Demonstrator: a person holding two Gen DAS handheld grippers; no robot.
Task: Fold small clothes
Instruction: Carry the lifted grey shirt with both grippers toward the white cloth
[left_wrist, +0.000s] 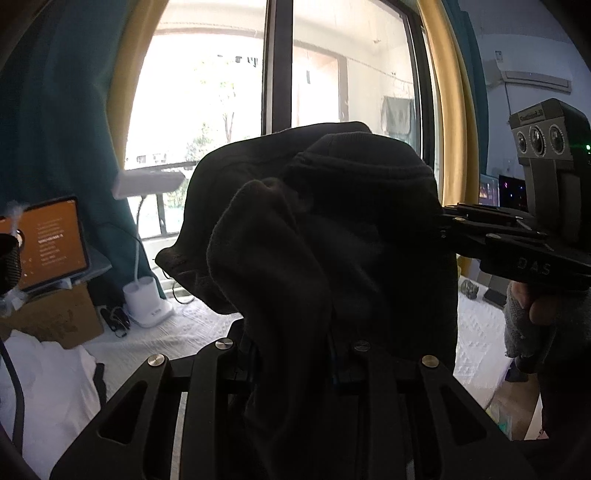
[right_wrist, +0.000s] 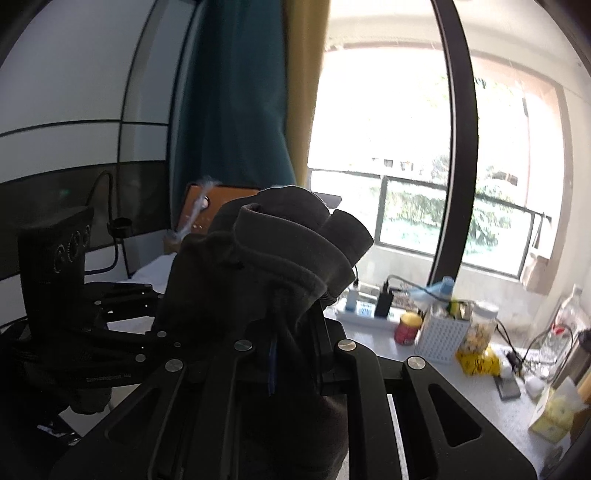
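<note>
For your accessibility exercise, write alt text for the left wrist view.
A dark garment is held up, bunched, between the left gripper below and the right gripper entering from the right, against a bright window. A white desk lamp stands behind.

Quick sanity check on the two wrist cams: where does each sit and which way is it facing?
Left wrist: on the left gripper, facing the window; shows the right gripper and a hand.
Right wrist: on the right gripper, facing window and cluttered counter; shows the left gripper.
Shared: the dark garment, clamped by both.
</note>
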